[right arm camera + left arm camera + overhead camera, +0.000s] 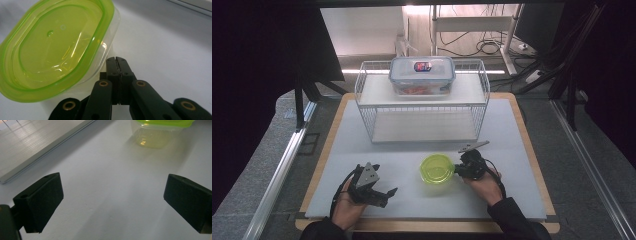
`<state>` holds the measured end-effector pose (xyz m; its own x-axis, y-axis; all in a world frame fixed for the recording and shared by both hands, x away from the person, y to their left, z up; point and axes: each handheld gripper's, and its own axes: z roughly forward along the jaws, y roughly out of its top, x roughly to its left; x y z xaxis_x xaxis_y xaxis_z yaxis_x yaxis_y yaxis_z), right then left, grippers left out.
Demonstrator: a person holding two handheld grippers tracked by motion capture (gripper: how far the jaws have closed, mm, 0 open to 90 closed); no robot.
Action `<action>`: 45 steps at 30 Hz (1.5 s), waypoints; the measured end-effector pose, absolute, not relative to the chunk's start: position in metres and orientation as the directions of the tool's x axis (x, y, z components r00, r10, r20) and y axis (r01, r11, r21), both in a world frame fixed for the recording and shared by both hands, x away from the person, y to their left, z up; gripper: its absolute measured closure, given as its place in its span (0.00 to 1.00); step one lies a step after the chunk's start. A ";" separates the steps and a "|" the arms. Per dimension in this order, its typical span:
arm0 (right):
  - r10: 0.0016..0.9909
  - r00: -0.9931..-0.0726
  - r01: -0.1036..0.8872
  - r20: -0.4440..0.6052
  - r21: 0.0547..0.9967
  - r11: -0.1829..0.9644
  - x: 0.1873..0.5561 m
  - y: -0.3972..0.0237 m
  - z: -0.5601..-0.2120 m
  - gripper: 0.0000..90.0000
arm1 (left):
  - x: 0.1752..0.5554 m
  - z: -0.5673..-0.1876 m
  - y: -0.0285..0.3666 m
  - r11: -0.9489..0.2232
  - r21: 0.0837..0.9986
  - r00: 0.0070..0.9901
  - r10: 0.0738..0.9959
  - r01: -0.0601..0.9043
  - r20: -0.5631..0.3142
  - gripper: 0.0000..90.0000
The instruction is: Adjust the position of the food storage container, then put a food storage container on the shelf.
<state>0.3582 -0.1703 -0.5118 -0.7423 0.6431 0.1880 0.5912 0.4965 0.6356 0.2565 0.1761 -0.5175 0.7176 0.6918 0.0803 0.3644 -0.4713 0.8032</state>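
Note:
A small clear tub with a lime-green lid (437,168) (55,47) stands on the white mat, right of centre near the front. My right gripper (460,169) (116,60) is at the tub's right side, jaws shut flat against each other with nothing between them. Its tips are right by the tub's clear wall; I cannot tell if they touch it. My left gripper (384,195) (112,180) rests low at the front left, open and with nothing between its fingers, pointing across the mat toward the tub (160,135), well short of it.
A white wire shelf rack (362,100) stands at the back of the mat. On its top shelf sits a clear box with a clip-on lid (422,75) holding something red. The mat (512,130) lies on a wooden board (532,160).

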 end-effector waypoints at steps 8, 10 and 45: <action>0.650 -0.746 0.569 0.145 0.648 0.507 0.357 -0.174 -0.510 0.98 | 0.256 -0.517 0.176 -0.472 0.803 0.718 0.691 0.363 0.081 0.03; 0.657 -0.744 0.556 0.123 0.659 0.506 0.357 -0.179 -0.507 0.96 | 0.256 -0.518 0.176 -0.473 0.802 0.719 0.690 0.366 0.078 0.03; 0.673 -0.737 0.484 0.062 0.743 0.462 0.337 -0.215 -0.479 0.31 | 0.259 -0.521 0.176 -0.494 0.776 0.713 0.696 0.393 0.082 0.05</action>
